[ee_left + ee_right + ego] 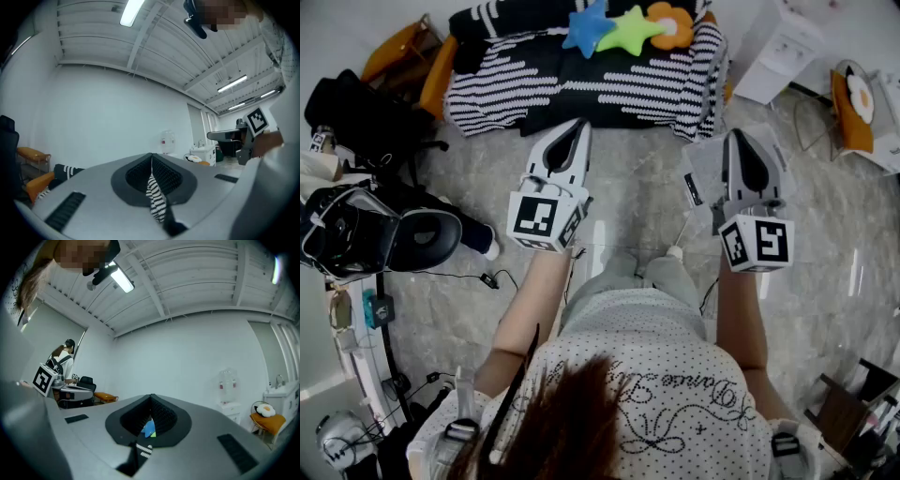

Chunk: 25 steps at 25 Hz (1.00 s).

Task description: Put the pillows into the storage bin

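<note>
Three pillows lie on a black-and-white striped sofa (581, 89) at the far side of the head view: a blue star pillow (589, 28), a green star pillow (633, 30) and an orange flower pillow (671, 24). My left gripper (578, 127) is held in the air short of the sofa's front edge, jaws shut and empty. My right gripper (739, 136) is level with it to the right, also shut and empty. In the left gripper view the closed jaws (151, 157) show only striped cloth (156, 197) behind them. A sliver of the blue pillow (149, 428) shows past the right gripper (151, 397).
A pale translucent box-like thing (703, 173) sits on the floor beside the right gripper. A white cabinet (778, 47) and an orange stool with an egg cushion (861, 94) stand at the right. A black chair (427, 239), bags and cables crowd the left. Another person (63, 363) stands far left.
</note>
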Available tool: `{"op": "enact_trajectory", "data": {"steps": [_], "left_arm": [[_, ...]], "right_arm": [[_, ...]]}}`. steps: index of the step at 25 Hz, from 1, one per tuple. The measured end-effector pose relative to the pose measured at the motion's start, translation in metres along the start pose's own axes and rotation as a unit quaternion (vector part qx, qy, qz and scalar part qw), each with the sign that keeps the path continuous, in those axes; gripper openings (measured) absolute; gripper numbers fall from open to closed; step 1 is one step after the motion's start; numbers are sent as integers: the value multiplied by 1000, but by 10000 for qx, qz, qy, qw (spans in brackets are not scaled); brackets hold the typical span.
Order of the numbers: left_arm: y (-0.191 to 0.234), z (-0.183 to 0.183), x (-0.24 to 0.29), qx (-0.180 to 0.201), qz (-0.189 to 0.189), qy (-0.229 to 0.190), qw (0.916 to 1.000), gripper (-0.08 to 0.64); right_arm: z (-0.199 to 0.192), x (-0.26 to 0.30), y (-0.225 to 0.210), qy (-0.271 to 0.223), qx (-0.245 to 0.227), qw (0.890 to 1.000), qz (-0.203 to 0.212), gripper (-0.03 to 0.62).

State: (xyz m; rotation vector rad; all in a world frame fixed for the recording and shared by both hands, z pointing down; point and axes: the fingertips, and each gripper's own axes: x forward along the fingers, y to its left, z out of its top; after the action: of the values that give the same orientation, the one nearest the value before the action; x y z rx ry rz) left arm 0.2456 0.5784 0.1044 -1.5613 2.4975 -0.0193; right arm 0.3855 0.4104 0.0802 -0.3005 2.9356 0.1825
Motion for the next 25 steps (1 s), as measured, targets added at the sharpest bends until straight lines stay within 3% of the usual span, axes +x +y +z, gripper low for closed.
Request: {"op": "enact_trajectory", "data": {"steps": [12, 19, 22, 25], "left_arm": [[5, 6, -2, 3, 6, -96, 10000, 2], [7, 11, 8, -275, -38, -118, 9995, 33], [13, 7, 18, -318, 13, -7, 9995, 102], [24, 2, 35, -384, 88, 67, 9992, 154]], "right_arm": [[5, -1, 0, -202, 269, 9994, -77, 12], [4, 3, -3, -74, 310, 9995, -14, 18], [-2, 17, -5, 14, 407, 9992, 14, 59], [-10, 41, -9, 152, 490, 9986, 128, 184]]}}
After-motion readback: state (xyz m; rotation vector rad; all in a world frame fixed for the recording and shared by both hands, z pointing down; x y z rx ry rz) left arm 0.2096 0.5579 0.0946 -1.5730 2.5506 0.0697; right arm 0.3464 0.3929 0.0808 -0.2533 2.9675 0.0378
